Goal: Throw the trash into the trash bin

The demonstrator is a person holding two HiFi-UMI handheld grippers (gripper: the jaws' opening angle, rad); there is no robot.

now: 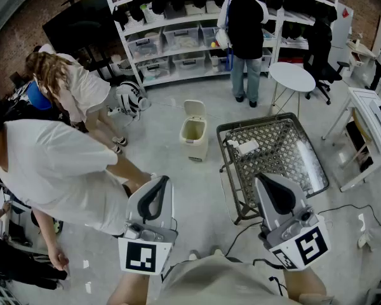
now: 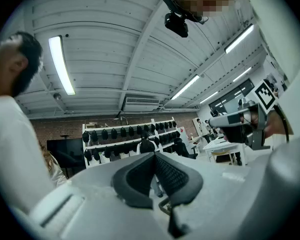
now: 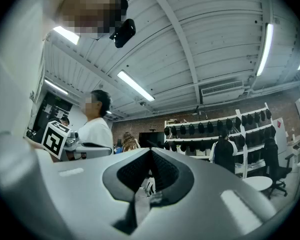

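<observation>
A cream trash bin (image 1: 194, 137) stands on the floor with its lid up, straight ahead of me. To its right is a wire-mesh table (image 1: 305, 170) with a white piece of trash (image 1: 247, 147) near its left edge. My left gripper (image 1: 161, 181) is held low at the left, short of the bin, jaws shut and empty. My right gripper (image 1: 262, 178) hovers by the mesh table's near edge, also shut with nothing in it. In the left gripper view the pads (image 2: 140, 176) meet at the tip; in the right gripper view the pads (image 3: 162, 171) meet the same way.
A person in a white shirt (image 1: 57, 170) bends close at my left, and another person (image 1: 73, 84) crouches behind. A person in black (image 1: 244, 24) stands at the shelves (image 1: 171, 40). A round white table (image 1: 292, 76) and a white desk (image 1: 371, 122) stand at the right.
</observation>
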